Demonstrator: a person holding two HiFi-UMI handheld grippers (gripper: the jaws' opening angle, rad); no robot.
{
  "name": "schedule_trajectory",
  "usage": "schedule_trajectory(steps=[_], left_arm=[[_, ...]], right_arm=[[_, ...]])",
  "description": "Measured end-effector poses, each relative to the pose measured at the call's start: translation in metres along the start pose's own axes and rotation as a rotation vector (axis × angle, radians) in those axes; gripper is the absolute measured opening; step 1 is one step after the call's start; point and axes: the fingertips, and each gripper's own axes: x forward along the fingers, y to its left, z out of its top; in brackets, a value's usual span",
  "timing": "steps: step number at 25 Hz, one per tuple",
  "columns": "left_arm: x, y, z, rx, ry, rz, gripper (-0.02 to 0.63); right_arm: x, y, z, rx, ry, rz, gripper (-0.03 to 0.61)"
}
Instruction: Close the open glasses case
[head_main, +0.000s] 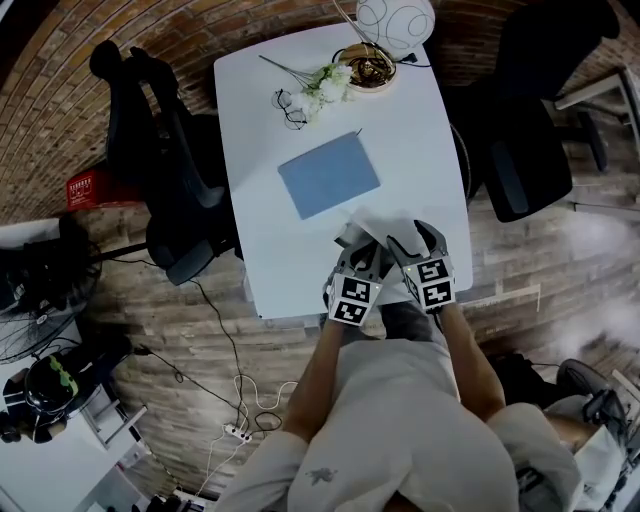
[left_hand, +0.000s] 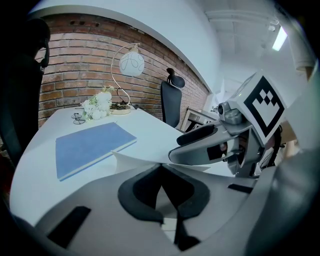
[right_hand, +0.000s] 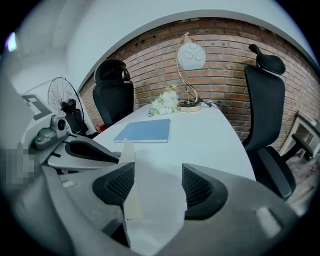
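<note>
While the case (right_hand: 150, 210) is open, both grippers have hold of it at the tabletop's (head_main: 420, 150) edge, on the person's side of the blue pad (head_main: 329, 175) and a short way from it. The case looks like a thin white fold-flat kind, its panels splayed, not yet brought together.

The right gripper (right_hand: 152, 182) is clamped across one broad panel, which stands upright between its pads and fills the gap from one pad to the other. The left gripper (left_hand: 162, 172) is nearly pinched together, apparently on a thin flap: a sliver of white shows between its pads and a white panel spreads out just past them. The two grippers sit side by side, almost touching, probably so that each controls one side of the fold and the panels can be swung toward each other.

A grip this far out on a limp panel may bend it, so the fold likely wants slow, even closing.

On the far side of the pad lie glasses (head_main: 290, 108), flowers (head_main: 325, 85) and a lamp (head_main: 395, 25), well clear of the work.
</note>
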Motion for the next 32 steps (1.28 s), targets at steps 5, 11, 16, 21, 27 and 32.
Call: schedule_trajectory(steps=[5, 11, 16, 21, 27, 32], left_arm=[[-0.002, 0.000, -0.002, -0.003, 0.001, -0.008, 0.005], [-0.005, 0.002, -0.004, 0.001, -0.006, -0.011, 0.005], [-0.008, 0.001, -0.008, 0.001, 0.002, -0.021, 0.005], [-0.011, 0.002, -0.008, 0.003, -0.004, -0.023, 0.005], [-0.016, 0.004, -0.017, -0.010, 0.011, -0.019, 0.005], [-0.021, 0.006, -0.019, -0.020, 0.006, -0.020, 0.005]], right_arm=[[-0.001, 0.003, -0.001, 0.001, 0.000, -0.006, 0.298], [-0.003, 0.007, -0.001, 0.006, -0.001, -0.013, 0.298], [-0.004, 0.011, -0.002, 0.009, -0.003, -0.016, 0.298], [-0.005, 0.016, 0.001, 0.014, -0.009, -0.016, 0.298], [-0.006, 0.022, -0.002, 0.009, -0.005, -0.018, 0.298], [-0.007, 0.027, -0.006, -0.001, 0.001, -0.020, 0.298]])
